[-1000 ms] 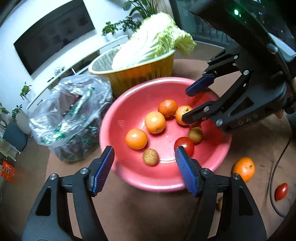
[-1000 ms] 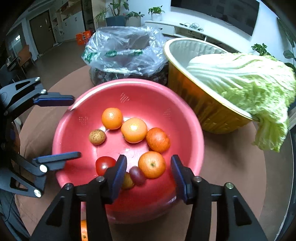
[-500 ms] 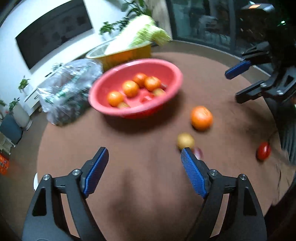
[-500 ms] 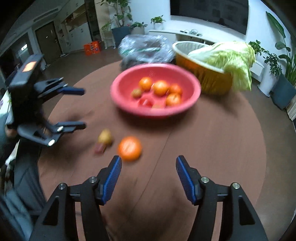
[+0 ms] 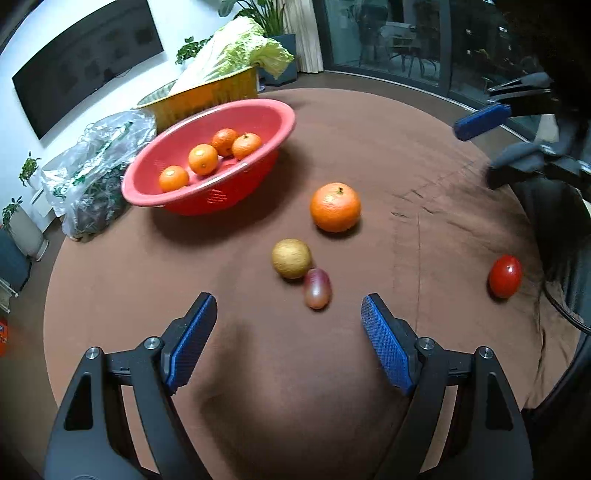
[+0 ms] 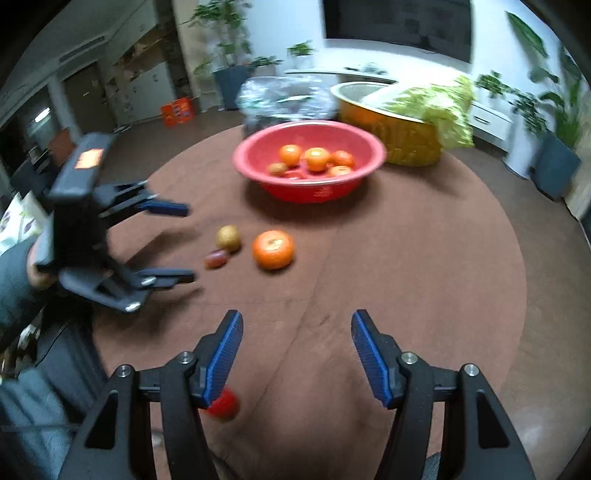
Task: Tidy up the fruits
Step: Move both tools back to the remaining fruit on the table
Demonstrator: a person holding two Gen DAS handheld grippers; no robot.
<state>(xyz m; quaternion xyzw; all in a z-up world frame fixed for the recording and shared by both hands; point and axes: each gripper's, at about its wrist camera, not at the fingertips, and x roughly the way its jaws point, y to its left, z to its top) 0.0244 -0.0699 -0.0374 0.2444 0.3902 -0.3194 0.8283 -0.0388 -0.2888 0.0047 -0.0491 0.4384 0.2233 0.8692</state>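
Both sets of jaws stood spread wide with nothing between them. Those of the left gripper hung above bare brown tabletop, apart from every fruit; the nearest was a small reddish-purple fruit just ahead of the blue pads. That fruit touched a tan, round fruit behind it. A large orange sat a little farther on, near the pair but apart from them. Well off to the right, close to the table's edge, lay a red tomato beside a dark cable.

The right gripper hovered over the tabletop too, empty; the tomato showed just beside its left finger, blurred, and whether they touched could not be told. In the left view, the right gripper's two fingers showed at the far right, one blue pad raised over the table edge.

Farther back stood a red bowl holding four oranges; the right view also showed a tan fruit and something red in it. Behind the bowl was a yellow basin with a cabbage lying across its rim, and to the left a clear plastic bag of dark contents.

Round the table were a white wall with a dark screen, potted plants and tall dark windows.
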